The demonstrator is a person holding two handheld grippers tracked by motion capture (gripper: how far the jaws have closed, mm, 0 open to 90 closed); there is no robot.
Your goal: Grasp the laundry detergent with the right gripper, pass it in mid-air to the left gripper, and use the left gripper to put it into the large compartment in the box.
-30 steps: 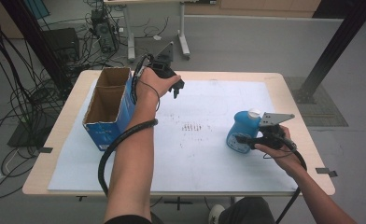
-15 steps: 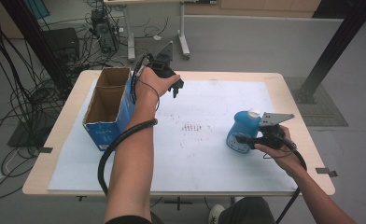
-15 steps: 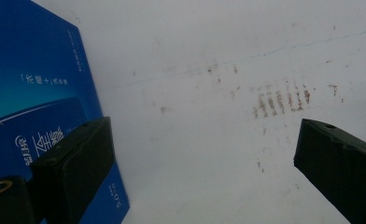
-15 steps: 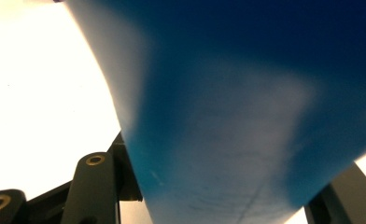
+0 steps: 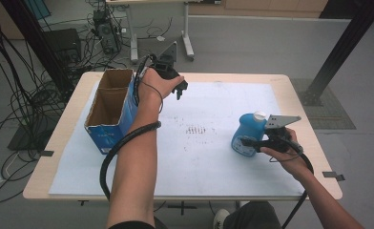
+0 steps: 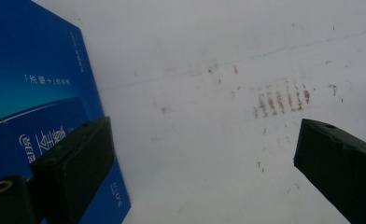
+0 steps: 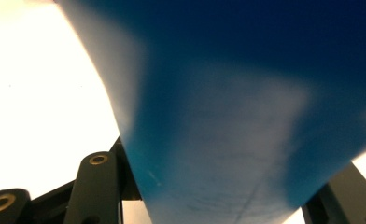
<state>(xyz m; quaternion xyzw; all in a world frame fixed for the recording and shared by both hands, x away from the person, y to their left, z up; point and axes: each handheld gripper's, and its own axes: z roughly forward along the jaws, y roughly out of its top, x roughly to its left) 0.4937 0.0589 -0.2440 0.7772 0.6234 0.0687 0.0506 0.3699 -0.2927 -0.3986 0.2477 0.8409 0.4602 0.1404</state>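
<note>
Nothing told this moment apart from the earlier pictures: both hands, the box and the bottle lay just where they had been a second before. The left gripper [image 5: 179, 89] hung over the far part of the white sheet [image 5: 209, 157] that covered the table [image 5: 297, 102], just beside the open cardboard box [image 5: 109, 110] with its blue printed sides. In the left gripper view its two black jaws stood wide apart with nothing between them, one jaw close against the blue wall of the box [image 6: 29, 84], and between them lay the bare sheet with a patch of small brown marks [image 6: 280, 100]. Those marks [image 5: 198, 130] showed in the high view near the middle of the sheet, well apart from both grippers. The right gripper [image 5: 246, 141] sat at the right side of the table, held by the right hand [image 5: 283, 150], with its jaws set around the lower body of the blue bottle [image 5: 246, 133], which stood upright on the sheet with a white cap [image 5: 259, 115] on top. In the right gripper view the blurred blue side of the bottle [image 7: 246, 116] ran between the two jaws, which seemed to press on either side of it. A black cable [image 5: 123, 143] trailed along the left forearm toward the table's near edge.
</note>
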